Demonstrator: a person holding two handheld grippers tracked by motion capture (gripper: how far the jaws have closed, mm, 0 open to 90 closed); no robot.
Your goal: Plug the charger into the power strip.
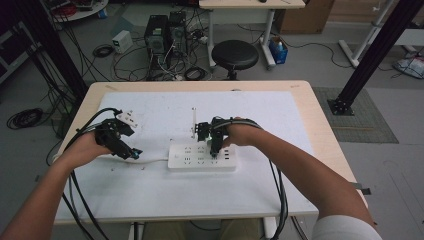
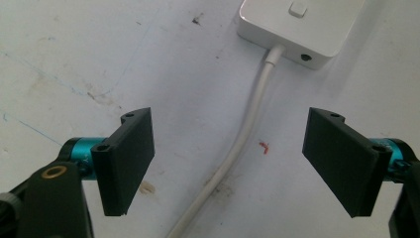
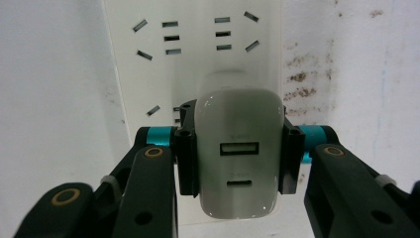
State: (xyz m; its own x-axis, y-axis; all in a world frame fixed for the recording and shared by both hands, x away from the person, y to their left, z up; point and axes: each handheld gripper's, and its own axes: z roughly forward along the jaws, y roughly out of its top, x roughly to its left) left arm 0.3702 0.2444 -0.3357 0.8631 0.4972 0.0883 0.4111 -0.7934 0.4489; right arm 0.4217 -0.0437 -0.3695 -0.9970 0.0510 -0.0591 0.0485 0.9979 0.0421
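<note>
A white power strip (image 1: 201, 156) lies mid-table, and its white cord (image 1: 150, 160) runs left. My right gripper (image 1: 215, 150) is over the strip, shut on a white USB charger (image 3: 239, 157) that sits against the strip's sockets (image 3: 198, 59). In the right gripper view the jaws clamp the charger's two sides. My left gripper (image 1: 134, 152) stands open just left of the strip, low over the mat. In the left gripper view the cord (image 2: 242, 134) runs between its wide-apart fingers (image 2: 126, 158) up to the strip's end (image 2: 297, 27), with nothing held.
A small white adapter block (image 1: 129, 119) lies at the mat's back left. A thin white upright piece (image 1: 193, 120) stands behind the strip. The white mat (image 1: 280, 165) covers the wooden table (image 1: 320, 120). A black stool (image 1: 235, 54) and computer towers (image 1: 165, 32) stand beyond the table.
</note>
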